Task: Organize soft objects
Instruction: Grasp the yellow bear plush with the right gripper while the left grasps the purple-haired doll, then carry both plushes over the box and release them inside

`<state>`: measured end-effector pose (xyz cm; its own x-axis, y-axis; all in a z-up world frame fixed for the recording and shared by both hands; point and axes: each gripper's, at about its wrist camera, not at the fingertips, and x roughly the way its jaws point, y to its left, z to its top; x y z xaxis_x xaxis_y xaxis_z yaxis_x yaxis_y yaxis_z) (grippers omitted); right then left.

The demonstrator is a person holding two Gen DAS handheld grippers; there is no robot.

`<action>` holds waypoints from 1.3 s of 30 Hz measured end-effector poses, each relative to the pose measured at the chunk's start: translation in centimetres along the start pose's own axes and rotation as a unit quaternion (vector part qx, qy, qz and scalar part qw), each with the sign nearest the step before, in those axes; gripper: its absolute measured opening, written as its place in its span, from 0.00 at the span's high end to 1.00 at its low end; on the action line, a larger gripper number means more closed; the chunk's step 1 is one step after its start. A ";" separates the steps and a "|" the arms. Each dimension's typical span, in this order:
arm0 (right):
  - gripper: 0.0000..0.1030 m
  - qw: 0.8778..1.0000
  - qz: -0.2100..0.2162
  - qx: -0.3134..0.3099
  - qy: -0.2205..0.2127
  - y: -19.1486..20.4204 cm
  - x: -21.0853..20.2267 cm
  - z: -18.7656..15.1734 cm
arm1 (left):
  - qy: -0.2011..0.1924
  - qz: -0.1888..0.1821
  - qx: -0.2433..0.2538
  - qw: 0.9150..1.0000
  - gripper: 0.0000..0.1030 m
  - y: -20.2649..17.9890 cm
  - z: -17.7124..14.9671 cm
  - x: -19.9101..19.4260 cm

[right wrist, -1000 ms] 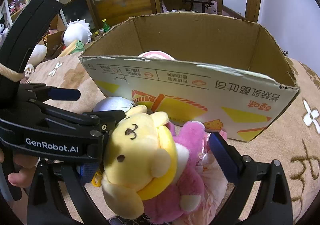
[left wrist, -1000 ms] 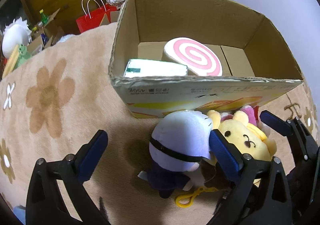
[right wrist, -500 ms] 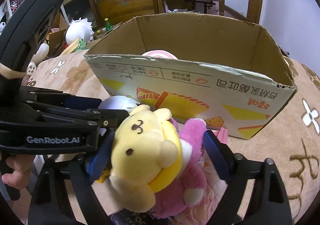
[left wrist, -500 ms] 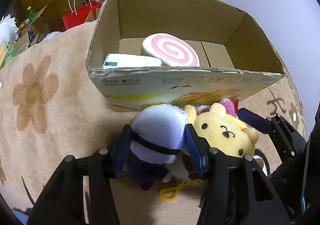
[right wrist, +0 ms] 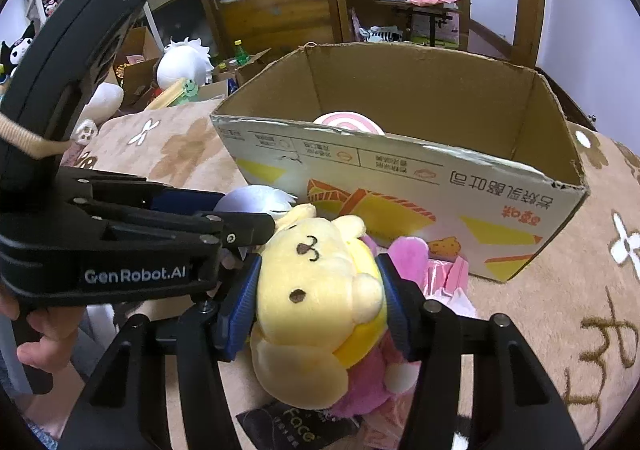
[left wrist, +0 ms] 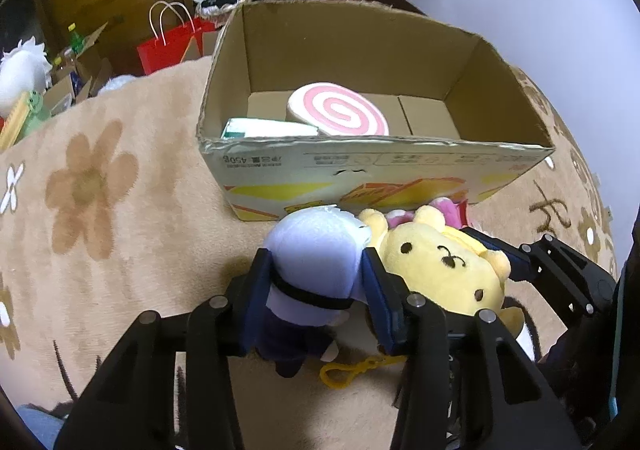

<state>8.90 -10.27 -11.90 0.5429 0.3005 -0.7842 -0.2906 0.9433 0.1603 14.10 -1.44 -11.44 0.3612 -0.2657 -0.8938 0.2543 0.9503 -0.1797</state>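
My left gripper [left wrist: 316, 290] is shut on a pale lilac-headed plush doll [left wrist: 316, 250] with a dark navy body, just in front of an open cardboard box [left wrist: 380, 166]. My right gripper [right wrist: 320, 298] is shut on a yellow bear plush [right wrist: 316, 290], which lies over a pink plush [right wrist: 404, 254]. The yellow bear [left wrist: 444, 270] also shows beside the lilac doll in the left wrist view. Inside the box lie a pink-and-white swirl cushion [left wrist: 340, 112] and a white-and-green soft pack [left wrist: 268, 128].
A beige flower-pattern rug [left wrist: 100, 210] covers the surface. A red paper bag [left wrist: 176, 46] and clutter stand beyond the rug's far edge. A white round plush [right wrist: 184, 62] sits at the back left. A dark packet [right wrist: 296, 426] lies under the bear.
Both grippers have closed: the left one onto the lilac doll, the right one onto the yellow bear. Both views have drawn back and up a little from the box.
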 end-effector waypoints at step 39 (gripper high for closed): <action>0.41 0.996 -0.020 0.046 -0.077 -1.8 -6.1 1.6 | -0.140 0.091 -0.009 0.986 0.55 0.6 0.3 -7.9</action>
<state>7.35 -13.59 -6.51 0.6689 0.2742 -0.6909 -0.1967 0.9616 0.1913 11.70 1.19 -4.40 0.6338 -0.1229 -0.7636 0.1478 0.9883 -0.0364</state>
